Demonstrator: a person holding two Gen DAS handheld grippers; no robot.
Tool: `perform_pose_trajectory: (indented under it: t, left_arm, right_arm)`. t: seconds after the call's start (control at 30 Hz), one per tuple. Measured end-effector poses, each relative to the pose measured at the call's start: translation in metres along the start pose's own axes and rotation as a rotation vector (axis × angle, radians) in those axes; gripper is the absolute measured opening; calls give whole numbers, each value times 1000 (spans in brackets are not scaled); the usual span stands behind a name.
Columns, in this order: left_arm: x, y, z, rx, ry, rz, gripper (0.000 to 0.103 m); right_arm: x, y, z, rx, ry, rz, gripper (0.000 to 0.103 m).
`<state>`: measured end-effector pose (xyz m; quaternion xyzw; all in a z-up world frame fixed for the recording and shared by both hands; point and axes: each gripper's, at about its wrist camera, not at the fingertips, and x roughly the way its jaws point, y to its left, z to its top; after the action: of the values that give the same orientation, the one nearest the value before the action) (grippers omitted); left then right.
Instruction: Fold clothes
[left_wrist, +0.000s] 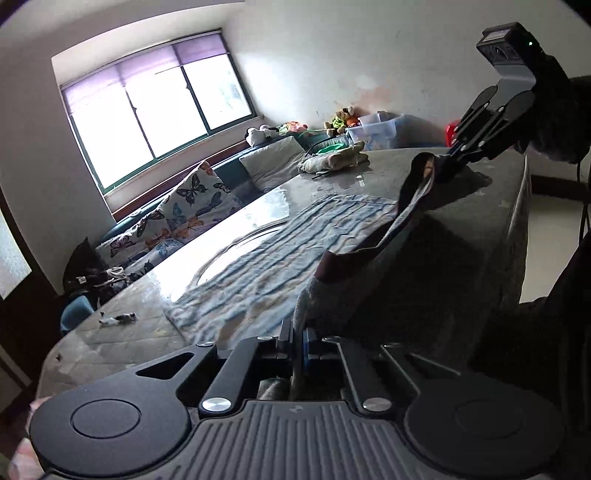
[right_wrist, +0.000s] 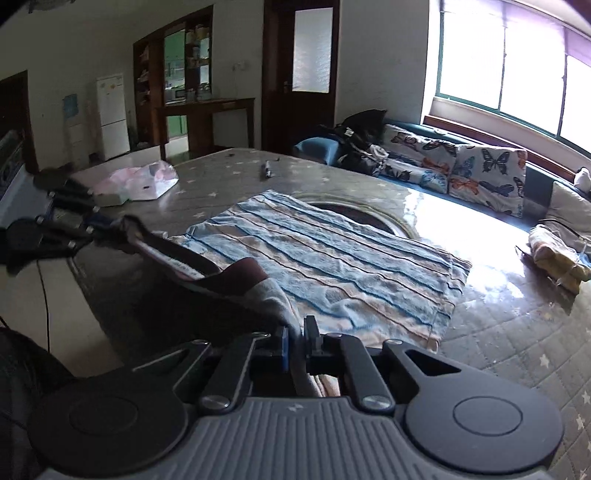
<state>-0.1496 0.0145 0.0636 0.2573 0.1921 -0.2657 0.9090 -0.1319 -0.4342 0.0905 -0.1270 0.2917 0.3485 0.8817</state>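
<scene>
Fingers (left_wrist: 284, 334) of both grippers clamp 1 grey garment (right_wrist: 269, 291); 1 striped towel (right_wrist: 332, 258) beneath.

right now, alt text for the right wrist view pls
The right gripper is shut on a grey garment with a dark red band, stretched across to the left gripper, which pinches its other end. Beyond it, a striped towel lies flat on a grey table, with a butterfly-print sofa under a bright window.
</scene>
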Motion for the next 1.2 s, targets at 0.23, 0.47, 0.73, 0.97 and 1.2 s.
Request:
perform_pose_trajectory:
  t: [0.23,0.47,0.73,0.97,1.2]
  left_arm:
    - [42,38,21,6,-7,17,5]
    - [105,98,48,0,13,2,5]
    - [195,144,62,27,126,-30,5]
    - [264,168,51,-6,235,-29,9]
    - [294,180,31,-104,277,36,10]
  right_arm:
    - [21,-30,34,4,-8,2,5]
    - [60,-80,84,26,-15,5,5]
    - [140,-139,113,100,64,9,5]
    - [212,-177,110,181,136,-1,6]
    - [246,-201,91,337,128,-55,28]
